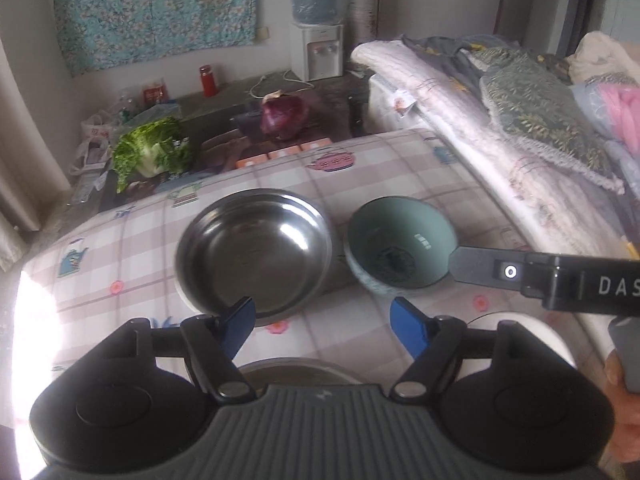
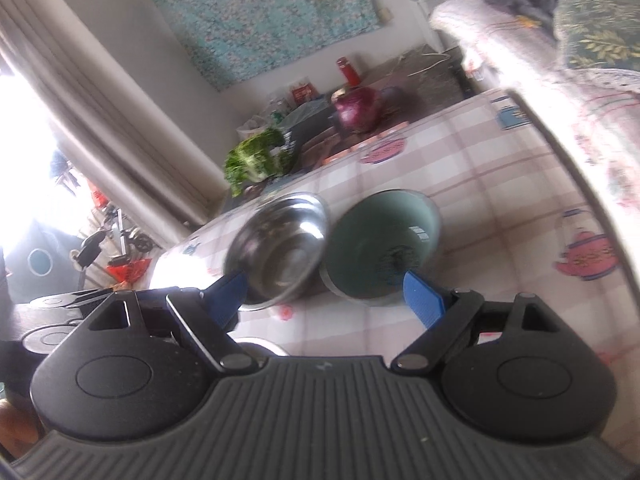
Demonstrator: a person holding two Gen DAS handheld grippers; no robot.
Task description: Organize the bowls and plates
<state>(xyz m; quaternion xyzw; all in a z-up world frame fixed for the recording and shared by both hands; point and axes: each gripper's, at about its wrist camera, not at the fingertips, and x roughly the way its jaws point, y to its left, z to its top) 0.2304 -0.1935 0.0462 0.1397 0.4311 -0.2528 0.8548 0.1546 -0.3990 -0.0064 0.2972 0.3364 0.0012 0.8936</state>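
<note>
A steel bowl and a pale green ceramic bowl sit side by side on the chequered tablecloth. My left gripper is open just short of them, with its left fingertip over the steel bowl's near rim and nothing between the fingers. A black finger of the right gripper reaches in from the right to the green bowl's rim. In the right wrist view the right gripper is open and empty in front of the steel bowl and the green bowl.
Another steel dish lies under my left gripper and a white plate at the near right. Beyond the table are a lettuce, a purple cabbage, a red flask and a water dispenser. A bed with bedding runs along the right.
</note>
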